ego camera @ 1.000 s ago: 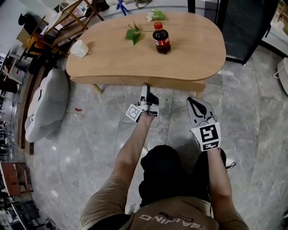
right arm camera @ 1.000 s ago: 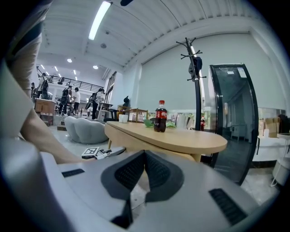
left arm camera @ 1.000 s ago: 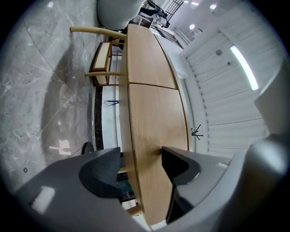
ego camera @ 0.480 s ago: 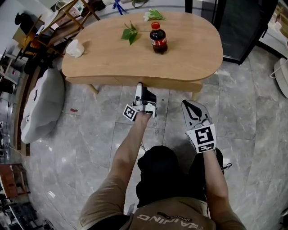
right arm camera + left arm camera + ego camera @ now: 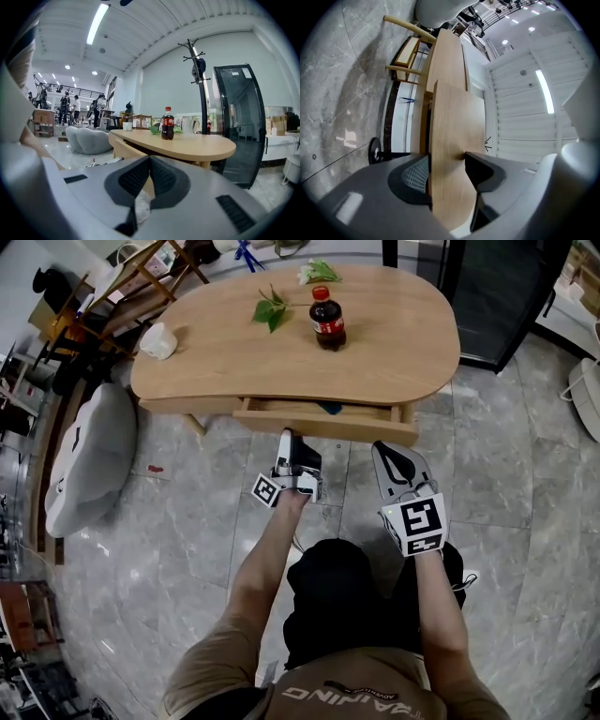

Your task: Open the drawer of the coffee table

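Observation:
The wooden coffee table (image 5: 281,362) has its drawer (image 5: 319,421) slid partly out toward me, with a dark thing showing inside. My left gripper (image 5: 288,437) is at the drawer's front, tilted upward. In the left gripper view the drawer front (image 5: 452,136) stands between the jaws of the left gripper (image 5: 447,166); they are closing and both pads touch the wood. To its right my right gripper (image 5: 396,457) hovers over the floor short of the table, jaws together and holding nothing. The right gripper (image 5: 149,174) faces the table (image 5: 187,146) and the drawer's side (image 5: 123,151).
On the tabletop stand a cola bottle (image 5: 327,321), green leaves (image 5: 270,311) and a white cup (image 5: 157,340). A grey beanbag (image 5: 84,465) lies on the floor to the left. A dark glass cabinet (image 5: 506,296) stands at the back right. My knees are below the grippers.
The drawer has slid out from under the tabletop toward me. My left gripper has drawn back with the drawer front. The right gripper has stayed almost still.

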Demonstrator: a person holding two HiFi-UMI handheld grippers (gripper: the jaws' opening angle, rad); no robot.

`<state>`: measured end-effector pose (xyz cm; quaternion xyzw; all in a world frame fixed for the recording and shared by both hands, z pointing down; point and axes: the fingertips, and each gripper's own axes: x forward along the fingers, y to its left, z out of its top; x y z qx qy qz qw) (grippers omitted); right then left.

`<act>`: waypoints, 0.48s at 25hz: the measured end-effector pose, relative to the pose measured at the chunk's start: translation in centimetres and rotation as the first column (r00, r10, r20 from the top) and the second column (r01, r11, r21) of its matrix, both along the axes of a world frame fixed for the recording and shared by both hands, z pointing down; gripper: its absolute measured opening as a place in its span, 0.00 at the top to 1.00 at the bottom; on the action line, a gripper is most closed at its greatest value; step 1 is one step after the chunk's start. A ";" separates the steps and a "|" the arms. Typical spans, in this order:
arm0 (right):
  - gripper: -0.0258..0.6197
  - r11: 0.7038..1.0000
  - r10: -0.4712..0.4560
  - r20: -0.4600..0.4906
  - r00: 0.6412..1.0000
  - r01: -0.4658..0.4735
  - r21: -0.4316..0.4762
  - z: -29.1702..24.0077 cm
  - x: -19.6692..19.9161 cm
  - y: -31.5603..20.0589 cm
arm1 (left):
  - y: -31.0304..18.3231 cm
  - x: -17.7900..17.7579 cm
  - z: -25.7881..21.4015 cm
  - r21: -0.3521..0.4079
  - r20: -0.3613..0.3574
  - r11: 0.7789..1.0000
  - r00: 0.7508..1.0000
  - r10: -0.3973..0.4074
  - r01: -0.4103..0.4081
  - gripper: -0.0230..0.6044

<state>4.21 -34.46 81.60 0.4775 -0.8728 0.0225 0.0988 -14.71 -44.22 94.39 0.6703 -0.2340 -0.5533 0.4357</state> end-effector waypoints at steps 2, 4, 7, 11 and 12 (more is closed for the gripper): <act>0.95 1.000 0.001 0.012 1.000 -0.001 0.000 -0.5 -0.1 0.4 | 1.5 -0.3 0.1 -0.002 -0.005 1.000 1.000 -0.001 0.001 0.59; 0.95 1.000 -0.004 0.019 1.000 0.004 0.006 -1.1 -0.3 1.0 | 3.0 -0.5 0.2 -0.006 -0.009 1.000 1.000 -0.001 0.001 0.59; 0.95 1.000 -0.021 0.029 0.999 0.020 0.022 -2.2 -0.8 1.9 | 5.0 -1.0 0.2 -0.006 -0.012 1.000 1.000 0.000 0.000 0.59; 0.95 0.999 -0.031 0.035 0.999 0.030 0.041 -3.2 -0.9 2.8 | 7.1 -1.3 0.4 -0.001 -0.009 1.000 1.000 0.004 -0.004 0.59; 0.95 0.999 -0.032 0.035 0.999 0.030 0.043 -3.2 -0.9 3.0 | 7.4 -1.4 0.4 0.001 -0.008 1.000 1.000 0.004 -0.004 0.59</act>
